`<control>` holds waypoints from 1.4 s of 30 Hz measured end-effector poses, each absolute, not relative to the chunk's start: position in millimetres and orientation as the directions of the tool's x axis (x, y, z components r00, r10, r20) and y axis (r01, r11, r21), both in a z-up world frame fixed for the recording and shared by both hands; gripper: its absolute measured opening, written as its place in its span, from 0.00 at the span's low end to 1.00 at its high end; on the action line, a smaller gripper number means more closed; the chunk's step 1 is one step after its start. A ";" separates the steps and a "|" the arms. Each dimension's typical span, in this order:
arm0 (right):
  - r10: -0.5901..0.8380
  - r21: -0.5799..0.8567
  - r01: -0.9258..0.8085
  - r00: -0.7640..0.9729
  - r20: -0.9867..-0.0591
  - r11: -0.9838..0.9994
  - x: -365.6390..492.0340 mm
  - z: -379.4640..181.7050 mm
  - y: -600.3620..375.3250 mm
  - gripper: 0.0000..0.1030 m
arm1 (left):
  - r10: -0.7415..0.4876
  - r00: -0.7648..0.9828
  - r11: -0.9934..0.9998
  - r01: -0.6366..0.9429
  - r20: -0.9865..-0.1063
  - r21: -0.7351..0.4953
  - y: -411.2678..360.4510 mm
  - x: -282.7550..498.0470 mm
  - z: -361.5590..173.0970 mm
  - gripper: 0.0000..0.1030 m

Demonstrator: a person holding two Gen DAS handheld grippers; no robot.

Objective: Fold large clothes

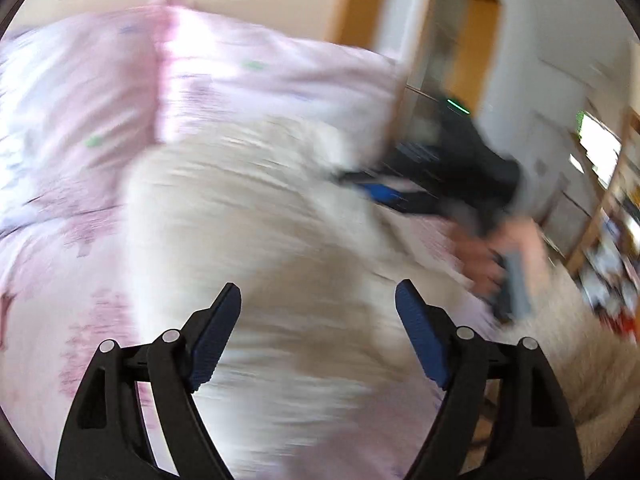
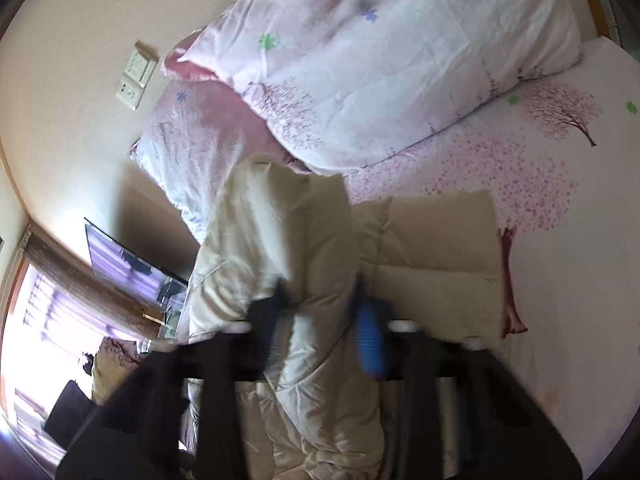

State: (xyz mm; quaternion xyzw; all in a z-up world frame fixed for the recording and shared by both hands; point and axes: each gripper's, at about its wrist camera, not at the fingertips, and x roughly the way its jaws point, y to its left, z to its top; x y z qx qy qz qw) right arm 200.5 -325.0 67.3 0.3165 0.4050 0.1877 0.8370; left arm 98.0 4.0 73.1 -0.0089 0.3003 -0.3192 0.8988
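A cream padded jacket (image 1: 248,216) lies on a bed with a pink floral sheet (image 1: 52,280). My left gripper (image 1: 318,296) is open and empty just above the jacket. The view is blurred by motion. My right gripper (image 2: 320,292) is shut on a raised fold of the jacket (image 2: 280,232), with the cloth pinched between the blue pads (image 2: 370,332). The rest of the jacket (image 2: 436,248) lies flat on the sheet beyond. The right gripper also shows in the left wrist view (image 1: 384,184), at the jacket's right edge, with the person's hand (image 1: 492,256) behind it.
Two pink floral pillows (image 2: 360,60) lie at the head of the bed, against a beige wall with switch plates (image 2: 136,80). A bedside table (image 2: 132,264) and a bright window (image 2: 44,320) are at the left. A door and shelves (image 1: 600,208) are at the right.
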 end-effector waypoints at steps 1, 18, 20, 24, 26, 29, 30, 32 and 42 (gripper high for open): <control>0.567 0.679 -0.060 0.606 -0.557 0.731 199.6 68.8 -324.3 0.19 | -0.536 0.643 0.832 0.511 -0.547 -0.214 16.7 110.0 72.8 0.78; 0.448 0.626 0.130 0.589 -0.673 0.769 199.6 32.5 -362.6 0.14 | -0.438 0.598 0.877 0.448 -0.672 -0.173 5.3 166.9 35.5 0.78; 0.431 0.614 0.158 0.579 -0.692 0.774 200.5 25.9 -366.4 0.14 | -0.442 0.587 0.873 0.456 -0.678 -0.174 1.4 168.0 34.2 0.78; 0.415 0.605 0.204 0.561 -0.717 0.770 199.6 14.2 -373.3 0.14 | -0.436 0.573 0.865 0.480 -0.694 -0.147 -9.6 170.9 32.5 0.78; 0.410 0.604 0.226 0.553 -0.726 0.764 197.4 7.4 -377.1 0.15 | -0.432 0.562 0.859 0.494 -0.706 -0.132 -15.6 172.5 30.5 0.78; 0.400 0.599 0.254 0.544 -0.738 0.760 192.8 -2.6 -381.3 0.15 | -0.428 0.543 0.852 0.509 -0.723 -0.123 -23.1 175.7 25.2 0.78; 0.399 0.598 0.257 0.542 -0.739 0.759 193.2 -4.7 -381.0 0.16 | -0.426 0.540 0.851 0.512 -0.726 -0.118 -25.4 176.8 23.4 0.79; 0.402 0.599 0.252 0.542 -0.738 0.760 193.1 -7.1 -381.1 0.19 | -0.420 0.539 0.851 0.514 -0.730 -0.110 -27.8 178.4 21.5 0.79; 0.321 0.538 0.077 0.729 -0.604 0.839 111.5 54.2 -374.3 0.41 | -0.442 0.611 0.853 0.513 -0.656 -0.097 -2.6 150.1 46.4 0.79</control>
